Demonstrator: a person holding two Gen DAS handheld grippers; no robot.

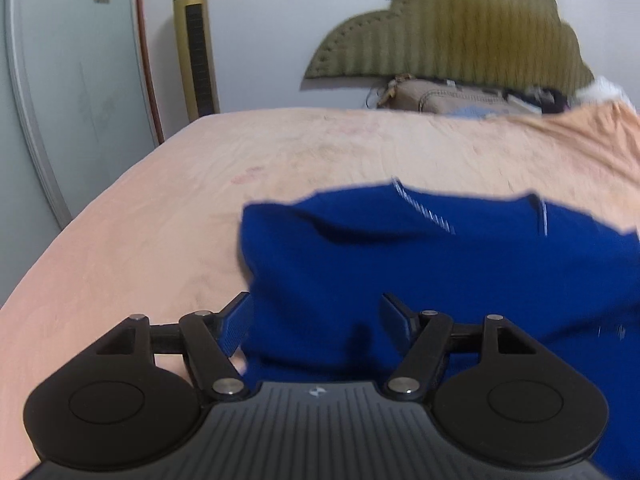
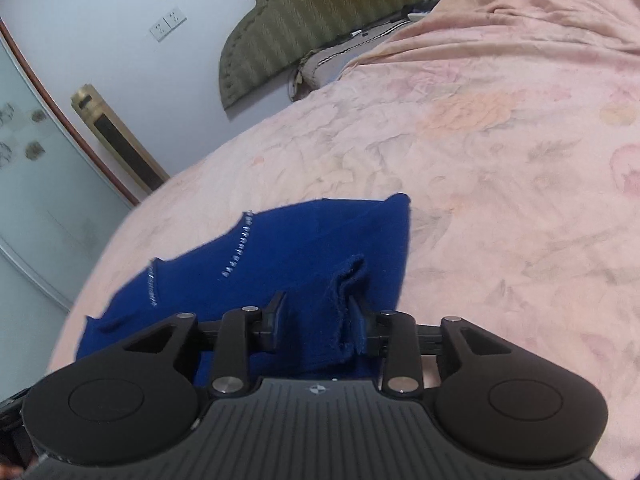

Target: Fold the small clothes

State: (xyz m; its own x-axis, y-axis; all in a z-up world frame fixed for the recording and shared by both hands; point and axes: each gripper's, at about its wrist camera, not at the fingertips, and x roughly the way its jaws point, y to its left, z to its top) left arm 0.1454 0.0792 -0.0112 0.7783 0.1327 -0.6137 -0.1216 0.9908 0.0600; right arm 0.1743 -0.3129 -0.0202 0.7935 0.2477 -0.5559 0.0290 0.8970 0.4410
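Note:
A royal-blue garment [image 1: 400, 260] with small silvery trim lies partly folded on a pink bed sheet [image 1: 160, 220]. My left gripper [image 1: 316, 318] hovers over its near edge with the jaws standing wide apart. The cloth runs beneath and between them, and neither pad presses on it. In the right wrist view the same blue garment [image 2: 300, 248] shows a raised doubled fold. My right gripper [image 2: 317, 318] straddles that fold with a narrow gap. The fold leans against the right finger [image 2: 358, 320] and stands apart from the other, so the right gripper is open.
The flowered sheet [image 2: 500, 200] spreads far to the right and ahead. An olive padded headboard [image 1: 460, 32] and bedding clutter [image 1: 452, 96] sit at the bed's head. A gold tower appliance [image 1: 196, 40] and a frosted glass door [image 1: 60, 80] stand beyond the bed's left edge.

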